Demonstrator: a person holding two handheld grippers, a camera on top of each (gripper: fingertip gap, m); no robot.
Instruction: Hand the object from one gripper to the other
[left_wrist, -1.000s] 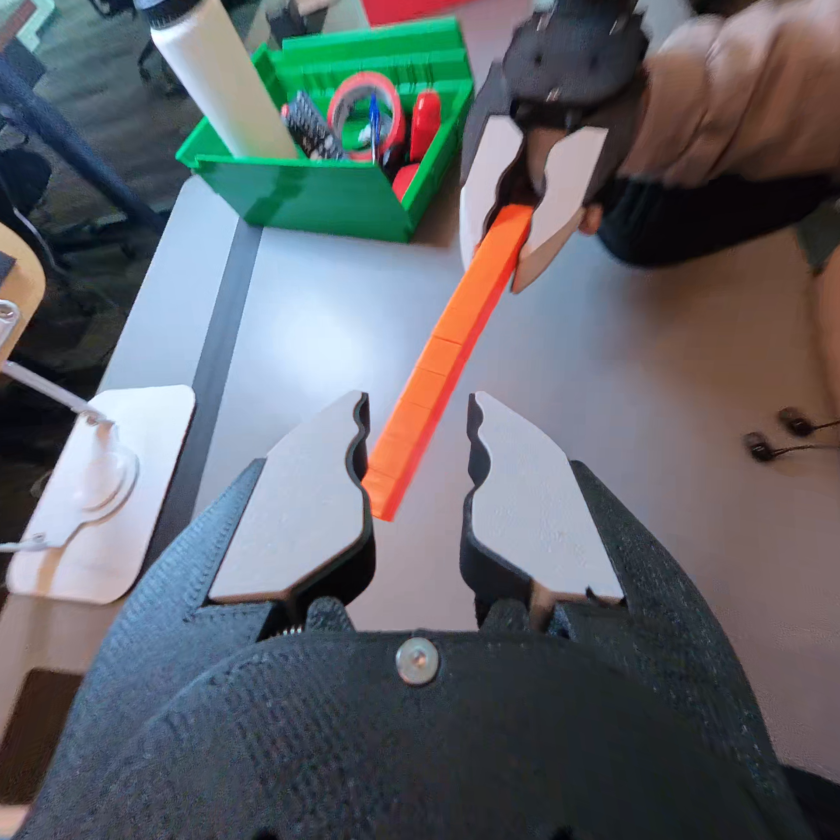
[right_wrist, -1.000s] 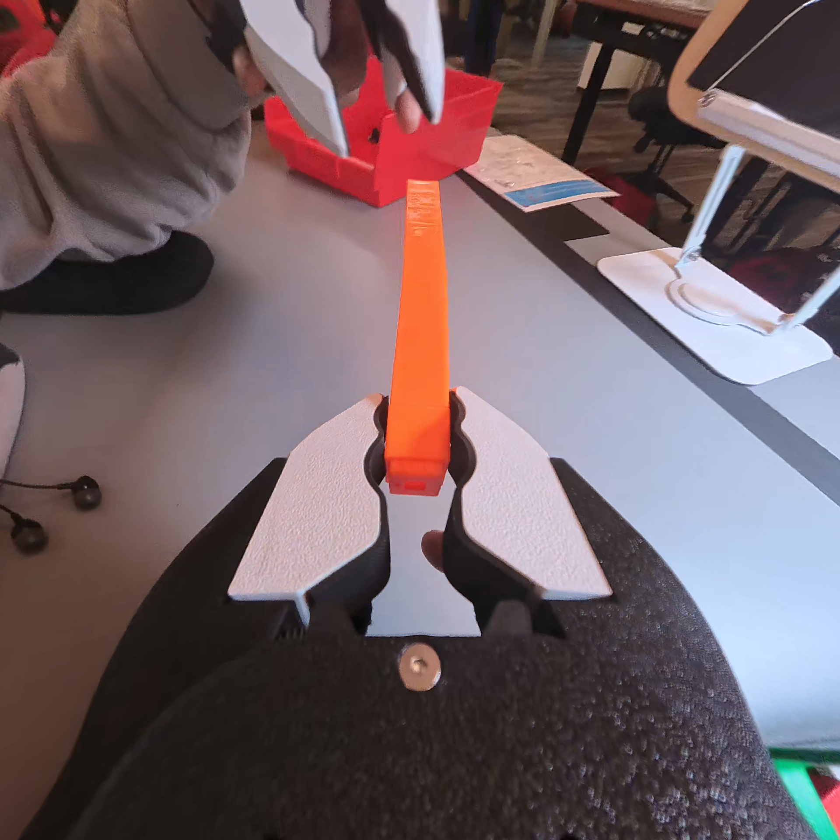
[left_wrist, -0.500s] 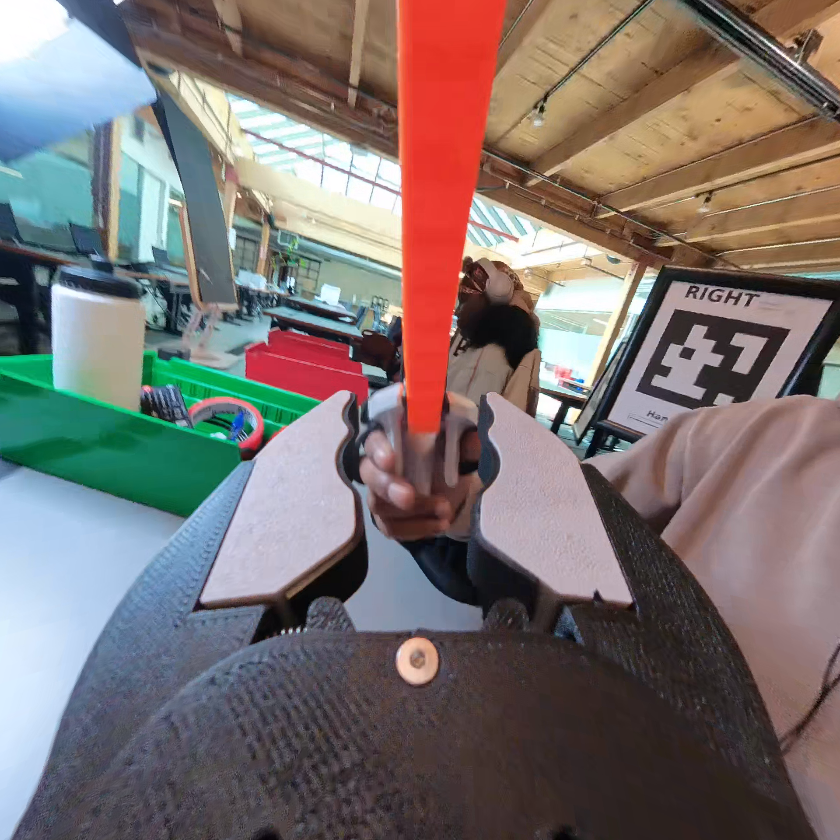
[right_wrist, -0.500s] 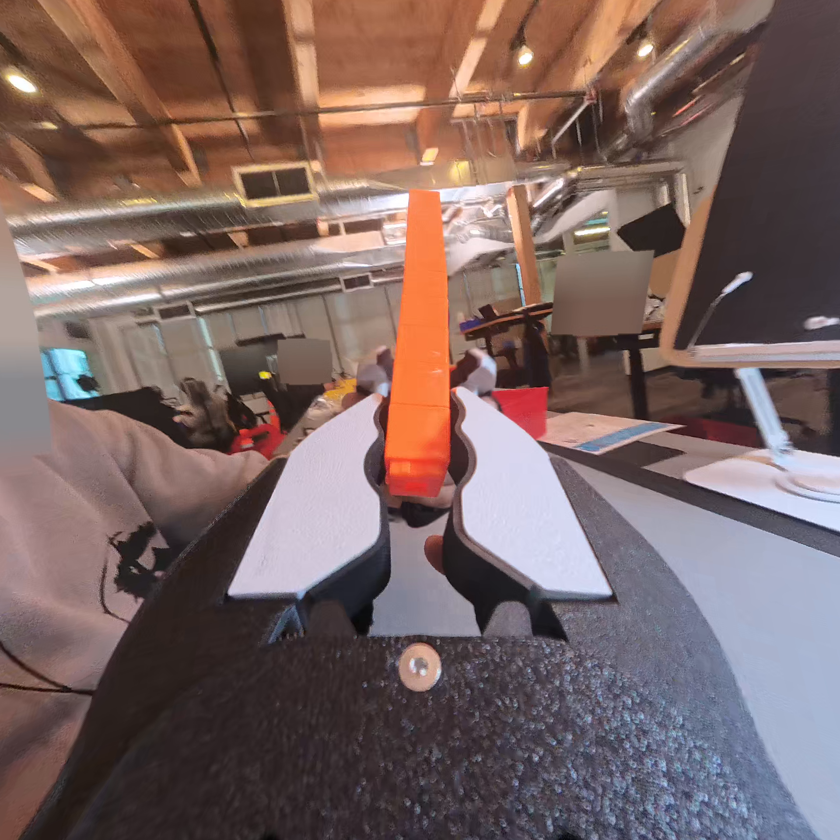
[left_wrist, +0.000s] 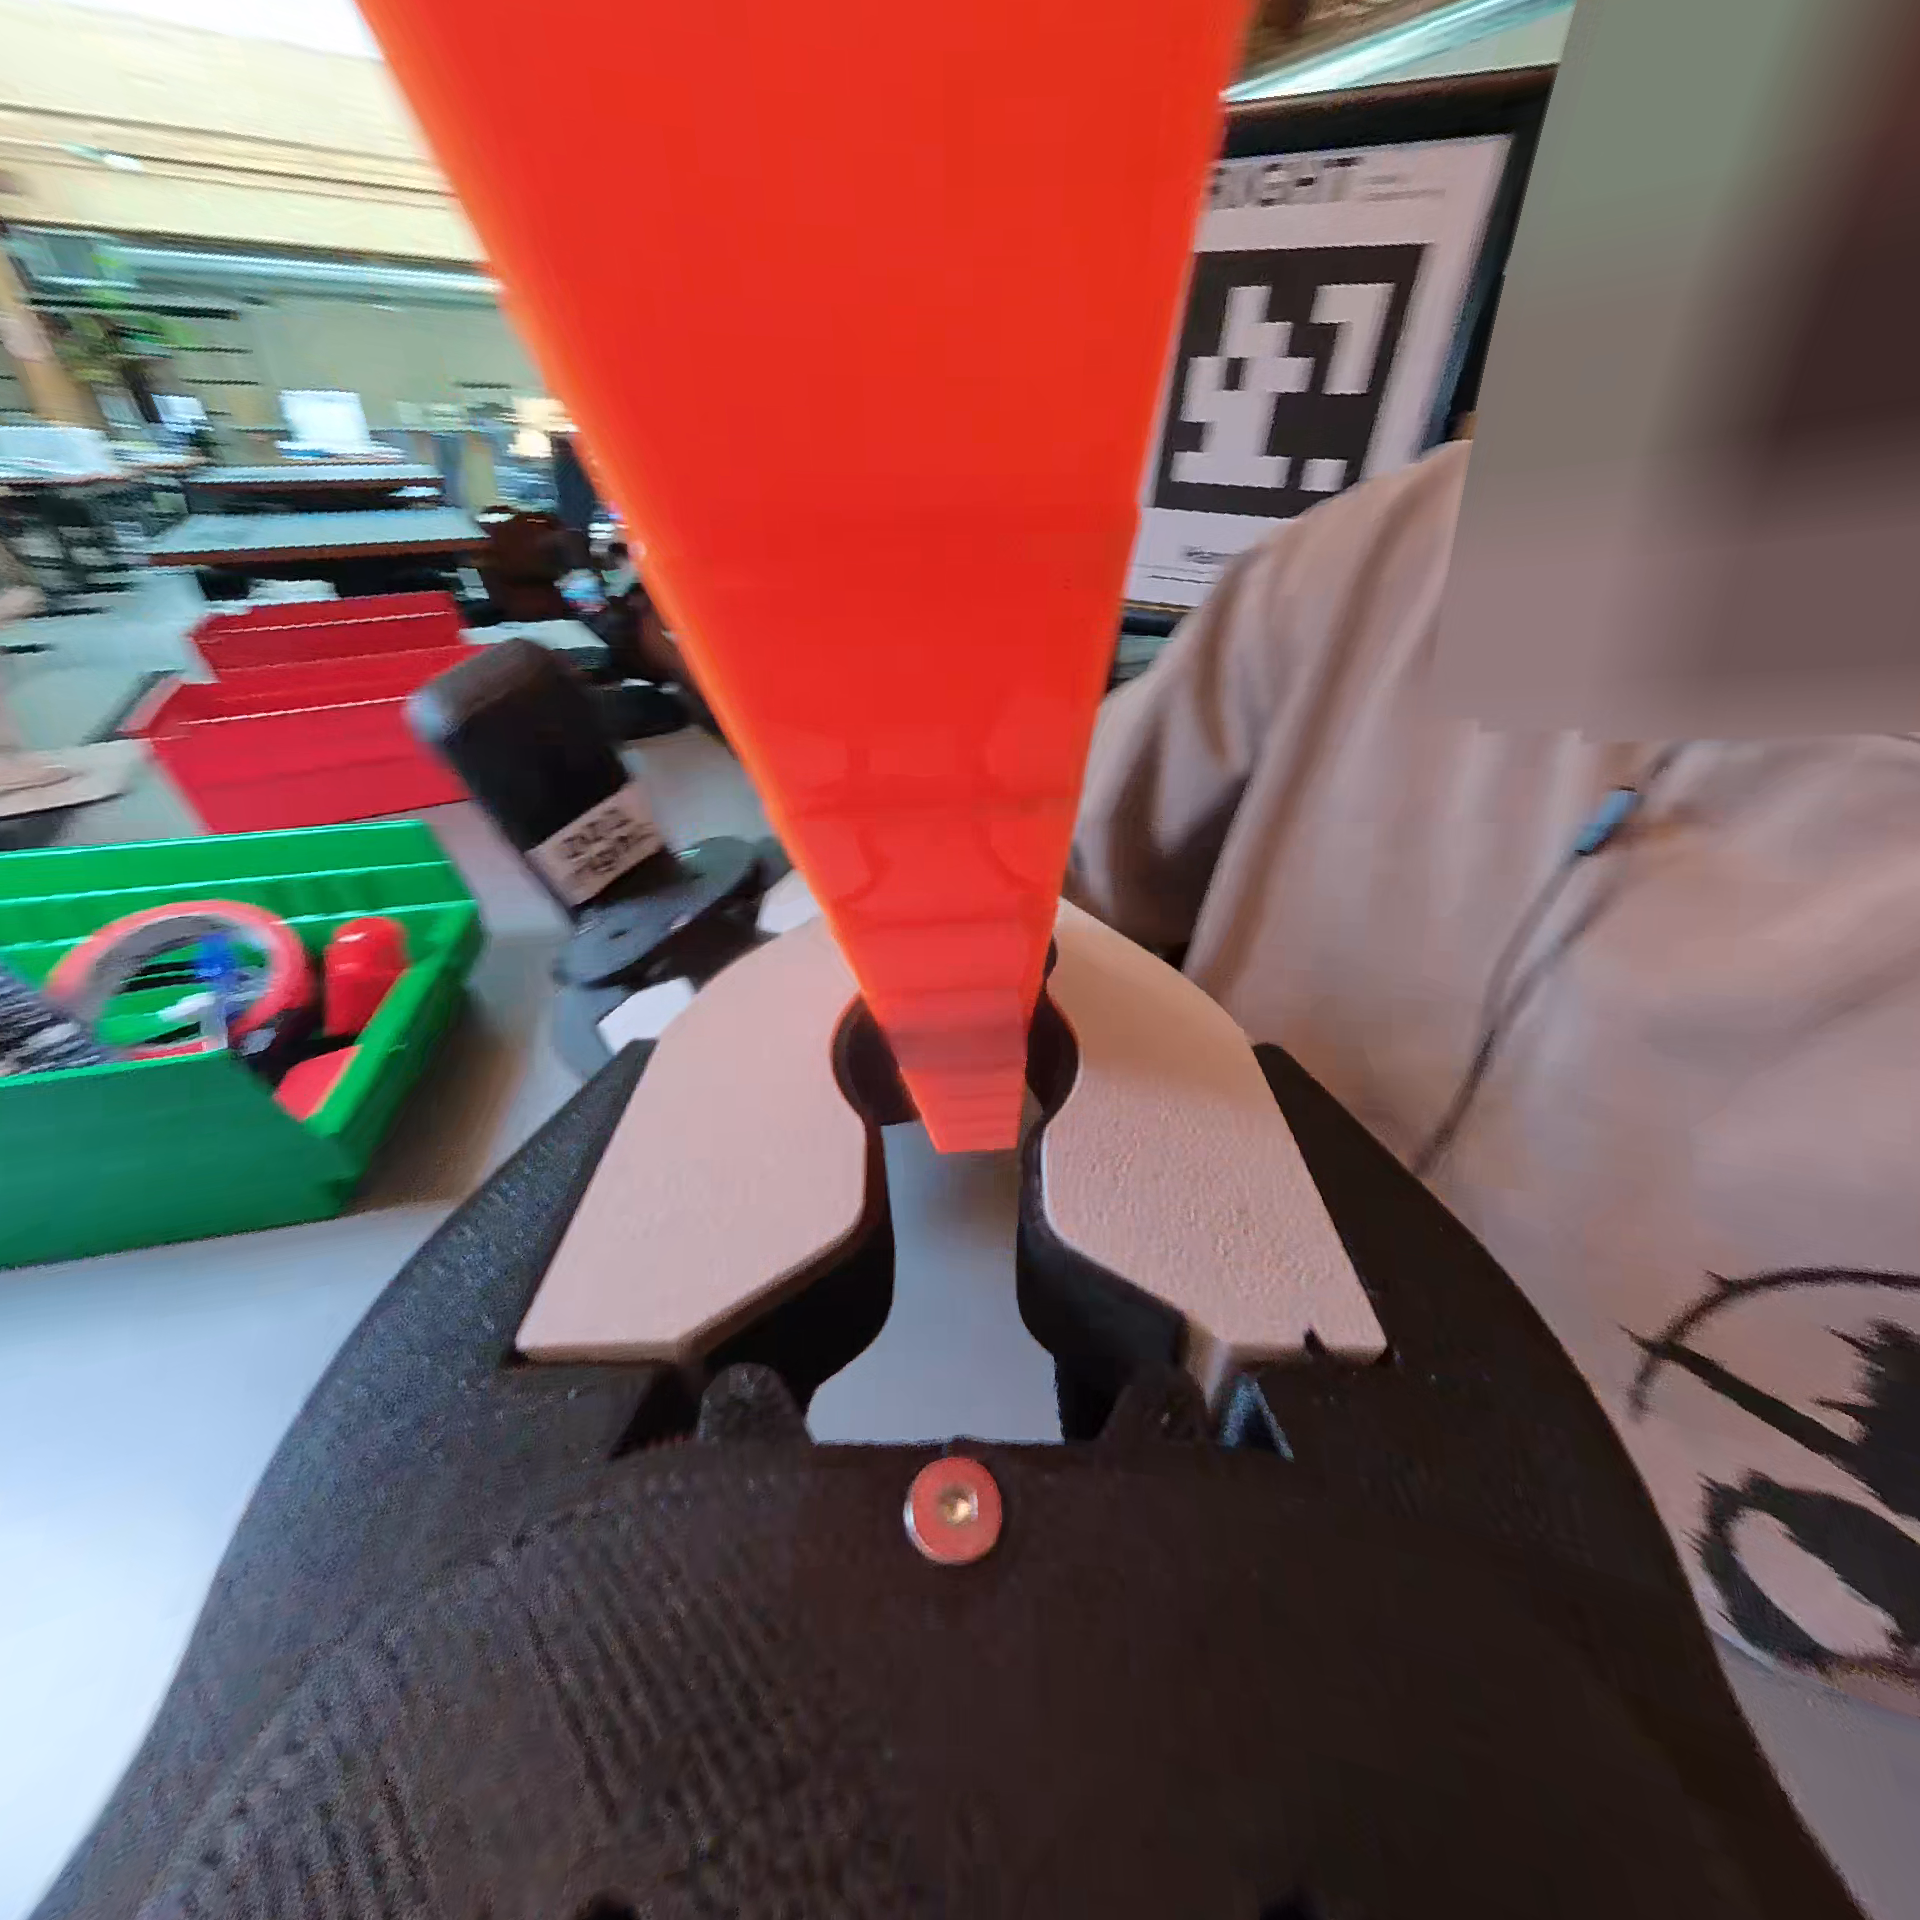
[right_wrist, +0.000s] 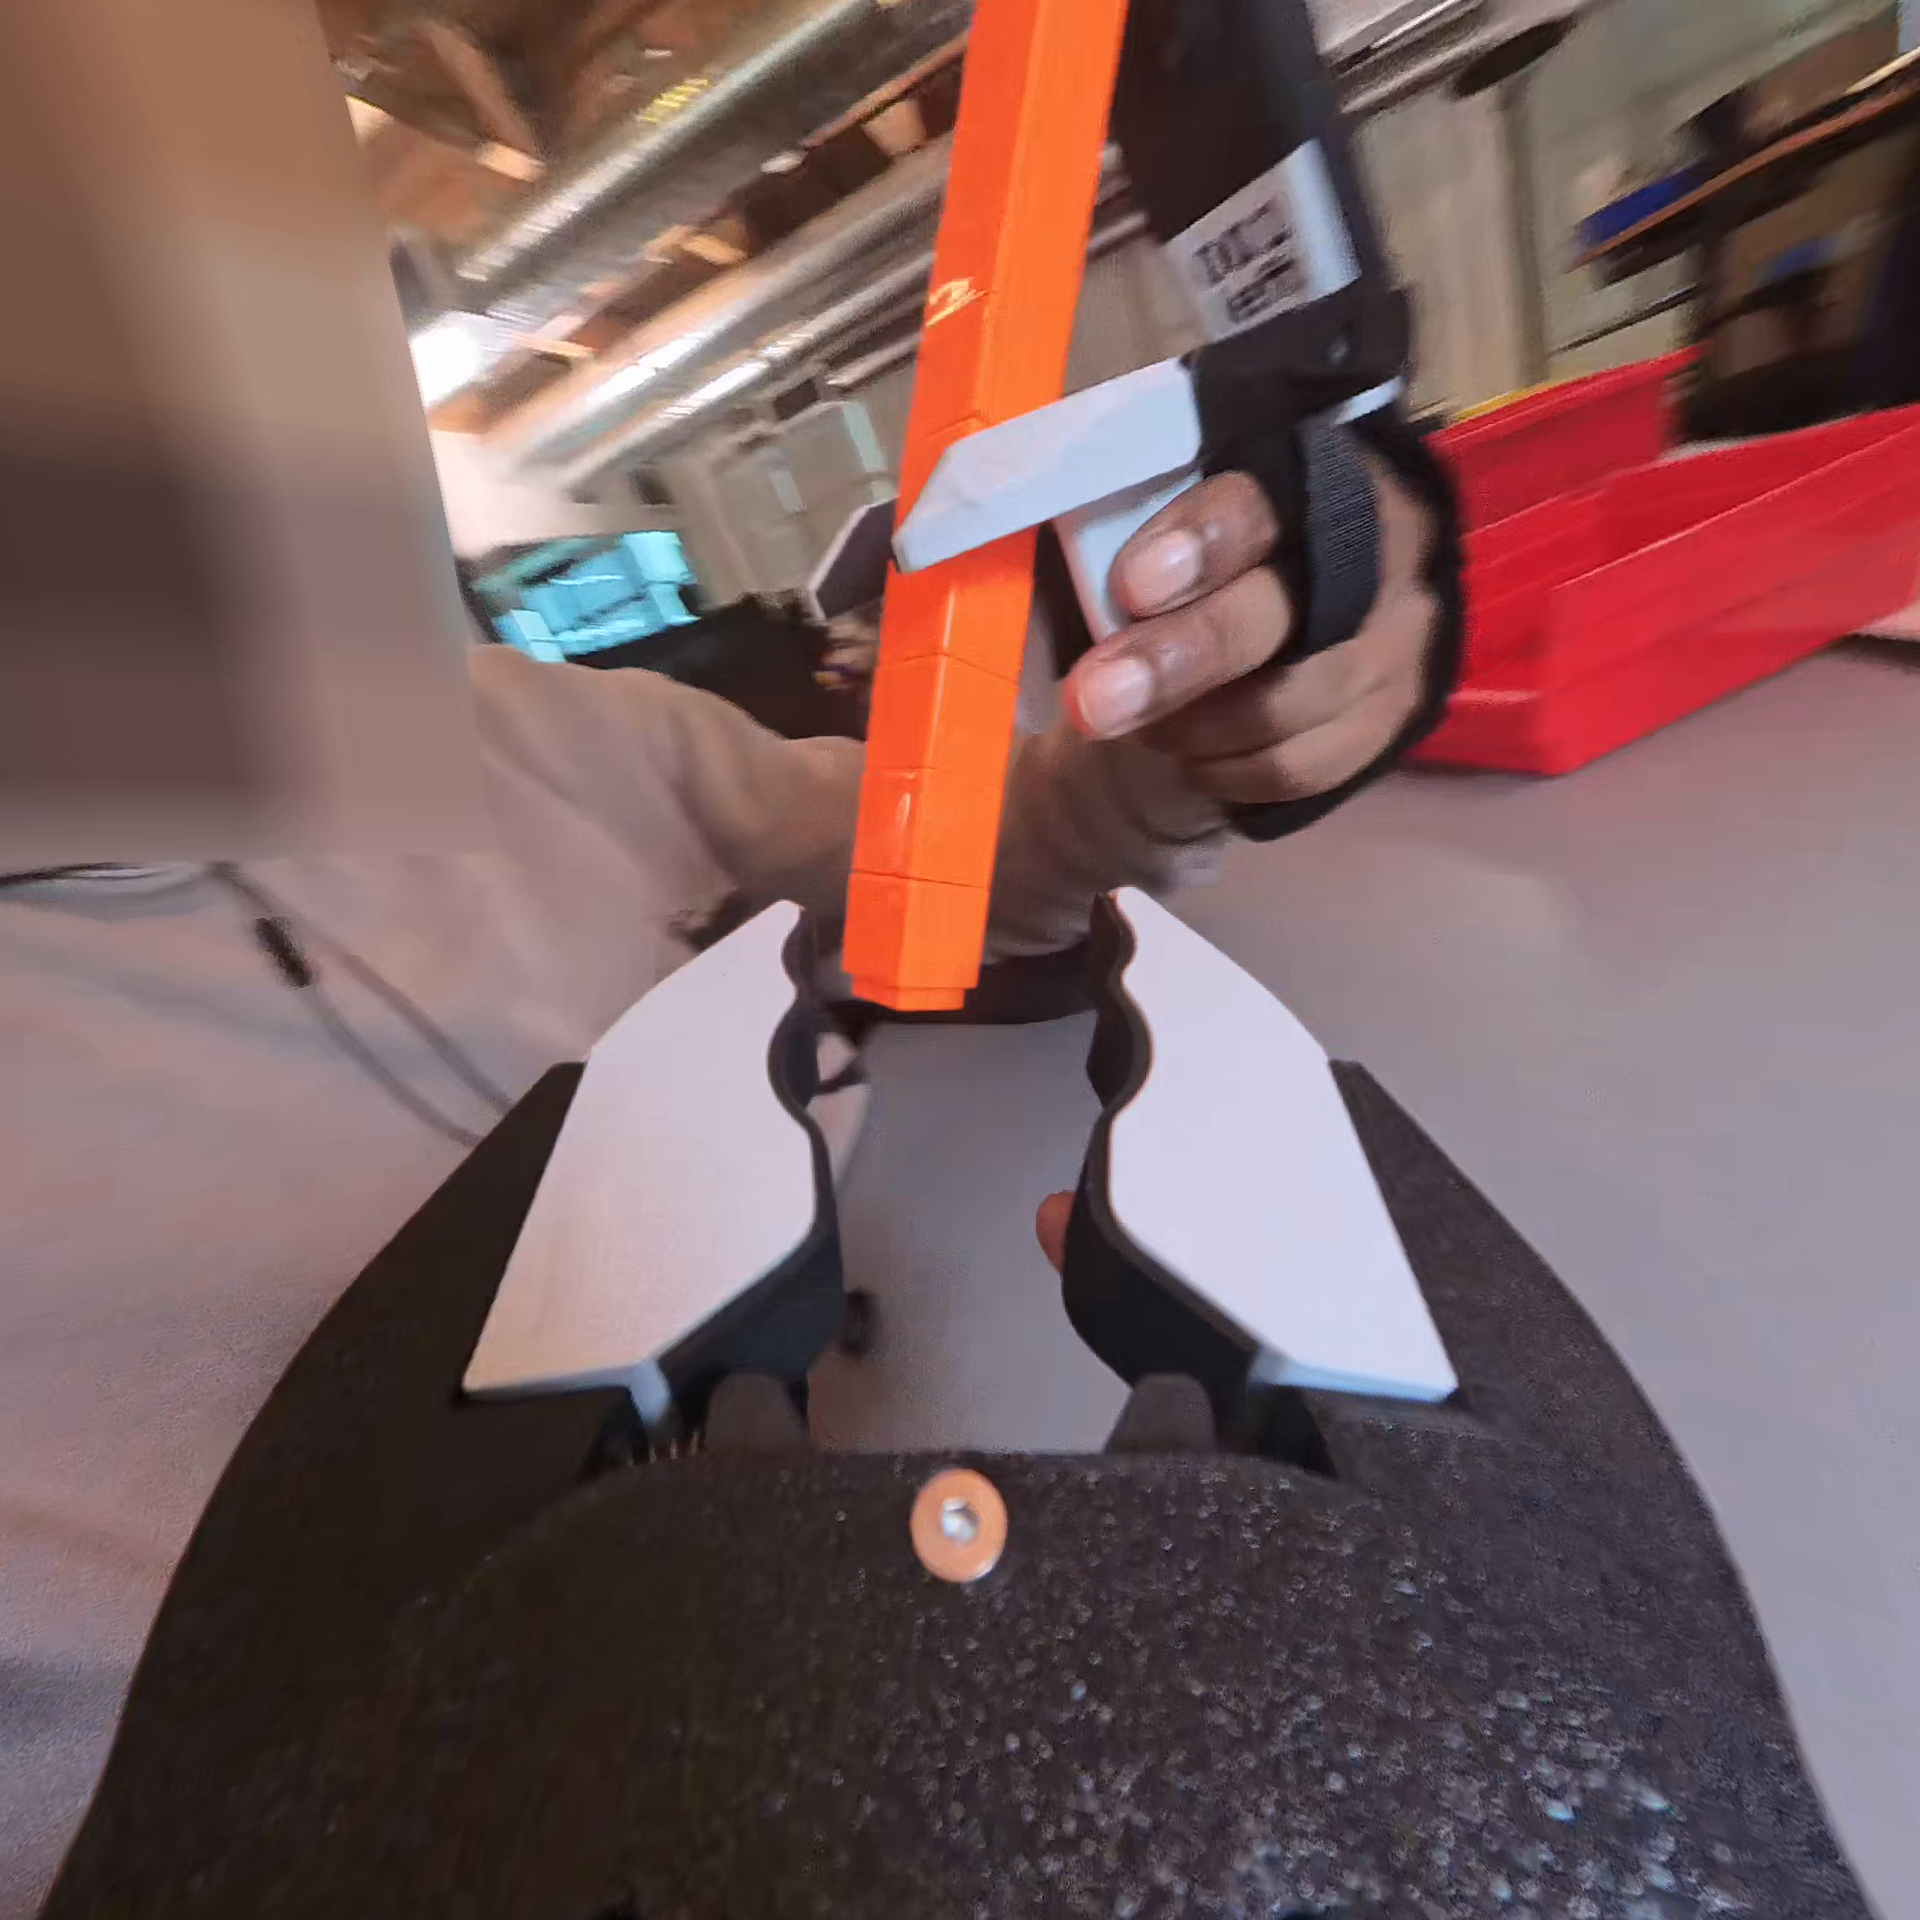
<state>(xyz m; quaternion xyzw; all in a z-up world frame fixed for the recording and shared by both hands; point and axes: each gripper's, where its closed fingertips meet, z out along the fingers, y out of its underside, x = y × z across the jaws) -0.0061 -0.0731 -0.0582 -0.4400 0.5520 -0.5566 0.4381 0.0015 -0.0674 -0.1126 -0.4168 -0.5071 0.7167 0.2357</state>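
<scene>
A long orange bar (left_wrist: 894, 520) stands nearly upright above the grey table. My left gripper (left_wrist: 951, 997) is shut on it, with both pads pressed on its sides. In the right wrist view the left gripper (right_wrist: 935, 520) clamps the bar (right_wrist: 966, 623) at about mid-length, with a hand around its handle. My right gripper (right_wrist: 956, 935) is open. The bar's lower end hangs between its fingertips and touches neither finger. The black body of the right gripper (left_wrist: 582, 810) shows behind the bar in the left wrist view.
A green bin (left_wrist: 187, 1164) with a tape roll and red items sits at the left. A red bin (right_wrist: 1662, 582) stands farther back on the grey table (right_wrist: 1558, 987). The person's beige sleeve and shirt (left_wrist: 1558, 1039) fill the right. A black-and-white marker board (left_wrist: 1309, 364) stands behind. My right fingertips sit around 6 cm from my left ones.
My left gripper has closed on the orange bar. My right gripper has opened and let go of the bar's end. Both views have tilted back down toward the table.
</scene>
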